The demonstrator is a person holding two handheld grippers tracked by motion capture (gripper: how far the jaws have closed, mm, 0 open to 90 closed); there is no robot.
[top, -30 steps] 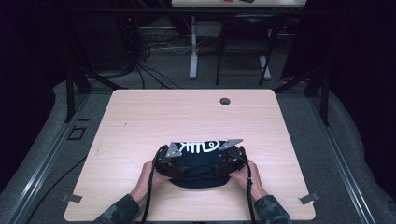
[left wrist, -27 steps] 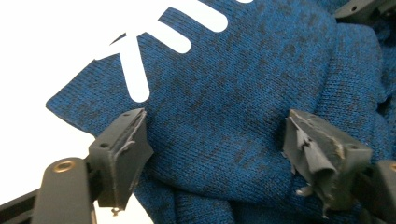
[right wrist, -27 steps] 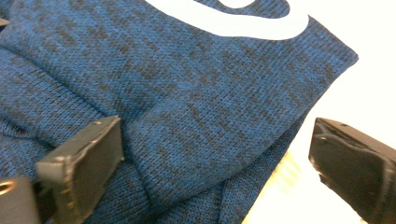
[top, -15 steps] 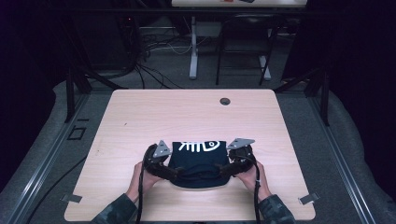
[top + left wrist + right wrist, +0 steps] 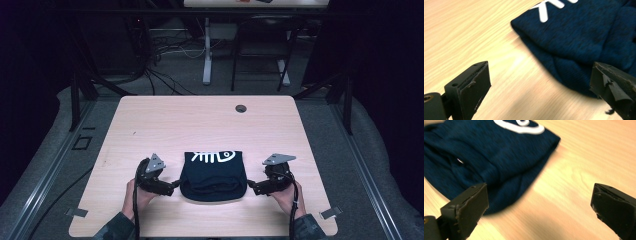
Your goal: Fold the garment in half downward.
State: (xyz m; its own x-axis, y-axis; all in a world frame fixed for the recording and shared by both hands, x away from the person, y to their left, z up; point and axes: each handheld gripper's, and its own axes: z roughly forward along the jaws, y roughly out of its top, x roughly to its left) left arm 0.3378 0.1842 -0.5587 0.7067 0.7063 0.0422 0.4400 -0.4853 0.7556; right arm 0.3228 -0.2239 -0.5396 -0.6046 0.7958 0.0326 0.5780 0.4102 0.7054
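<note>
High view: folded dark-blue garment flat on table, near the front edge, white fish-bone print facing up at its far side. Left gripper just beside garment's left edge, right gripper just beside its right edge, neither touching cloth. Left gripper view: jaws spread wide, nothing between them, garment beyond the right jaw; have just been opening. Right gripper view: jaws also spread, bare wood between, garment past the left jaw. Looks like the release step after a fold, hands backing off sideways. Next move probably calls for either a further fold, meaning re-approach low at a side edge and pinch all layers, or simply clearing away; bundle already compact and neat. Versus a second ago: both grippers then sat on top of the garment, close together; now pulled apart to either side, cloth uncovered, print fully visible.
</note>
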